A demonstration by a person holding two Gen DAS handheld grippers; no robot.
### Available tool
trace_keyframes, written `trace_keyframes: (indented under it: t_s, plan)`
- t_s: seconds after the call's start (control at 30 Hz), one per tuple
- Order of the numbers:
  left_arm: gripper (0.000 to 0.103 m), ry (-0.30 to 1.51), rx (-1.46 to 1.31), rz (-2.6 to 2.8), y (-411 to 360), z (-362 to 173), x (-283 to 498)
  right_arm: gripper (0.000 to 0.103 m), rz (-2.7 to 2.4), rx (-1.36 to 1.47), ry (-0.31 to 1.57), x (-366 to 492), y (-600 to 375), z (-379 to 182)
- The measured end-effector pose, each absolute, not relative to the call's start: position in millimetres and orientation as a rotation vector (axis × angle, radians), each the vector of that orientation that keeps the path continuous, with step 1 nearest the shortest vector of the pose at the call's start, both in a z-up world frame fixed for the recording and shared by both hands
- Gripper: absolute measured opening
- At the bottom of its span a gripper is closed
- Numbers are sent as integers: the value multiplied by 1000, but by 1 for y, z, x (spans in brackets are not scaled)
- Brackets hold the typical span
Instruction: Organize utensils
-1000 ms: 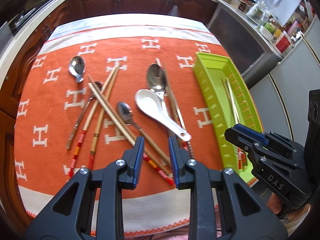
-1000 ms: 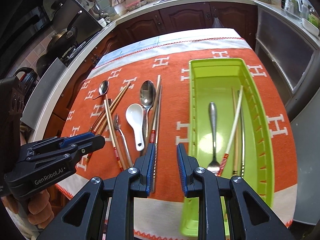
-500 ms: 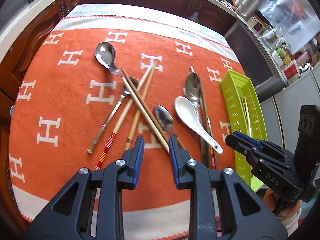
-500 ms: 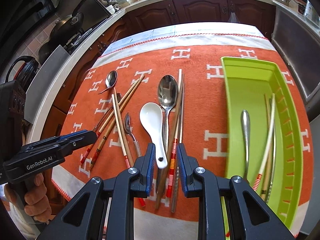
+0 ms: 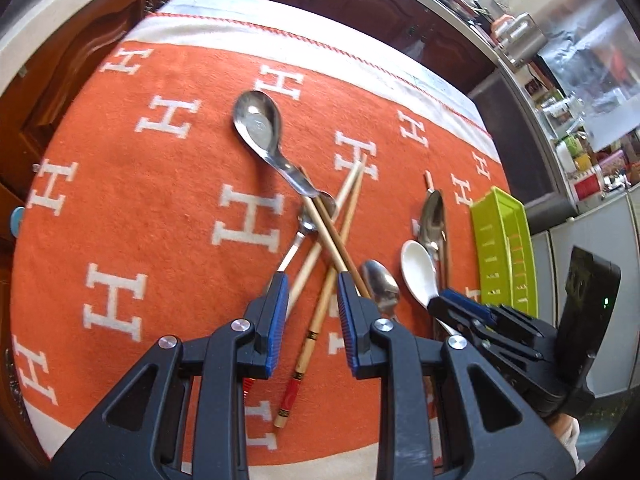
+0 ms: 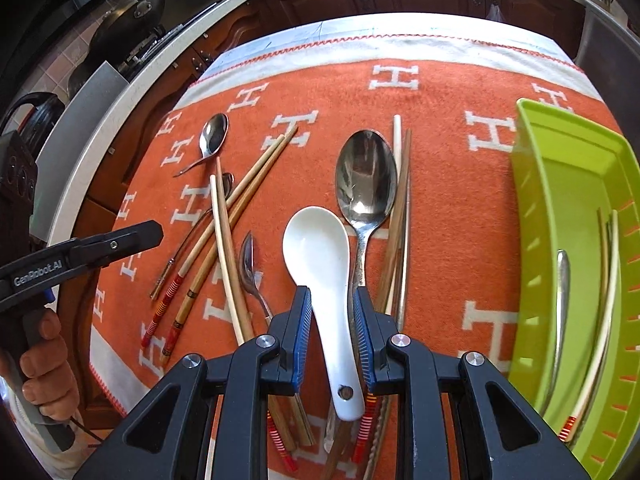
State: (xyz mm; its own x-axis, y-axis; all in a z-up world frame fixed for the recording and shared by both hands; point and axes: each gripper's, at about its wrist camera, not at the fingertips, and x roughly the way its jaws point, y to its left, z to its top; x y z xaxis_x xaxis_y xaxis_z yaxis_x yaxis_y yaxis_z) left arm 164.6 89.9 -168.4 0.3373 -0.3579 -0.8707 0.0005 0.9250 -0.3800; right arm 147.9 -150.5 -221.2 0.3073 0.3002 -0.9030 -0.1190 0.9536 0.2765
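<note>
Both tongs low over the scattered utensils.
Your right tongs [image 6: 331,312] stand slightly apart astride the white spoon [image 6: 320,256] handle, not pressing it; your left tongs [image 5: 310,300] gape over crossed chopsticks [image 5: 324,256], holding nothing. Green tray [image 6: 560,200] lies beyond, right, on the table.

Both hands lowered and carried leftward over the orange cloth [image 5: 152,208] since a second ago.

Left gripper [image 5: 311,280] now brought down close over the crossed chopsticks [image 5: 320,300], one shaft showing in the gap between the blue pads; a second ago held higher, nearer the white spoon. Green tray [image 5: 500,248] slid from 2 o'clock out to the 3 o'clock edge of that view.

Right gripper [image 6: 331,294] shifted off the tray's near end, now straddling the handle of the white spoon [image 6: 320,256] without visible contact. Tray pushed to the 3 o'clock border of the right view.
</note>
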Motion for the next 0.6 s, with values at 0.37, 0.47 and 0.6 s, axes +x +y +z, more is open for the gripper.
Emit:
trace_keyframes:
  t_s: [0.37,0.47,0.6]
  plan:
    - [22,1302,-361,-394,50,-190,148,22,327,122,1214,156,-127,-232]
    - [22,1324,-370,-404,42,-197,148,22,328,105,1192,159,-124,-233]
    - [22,1318,-382,-406,37,-199,151,12,323,22,1148,159,-115,-234]
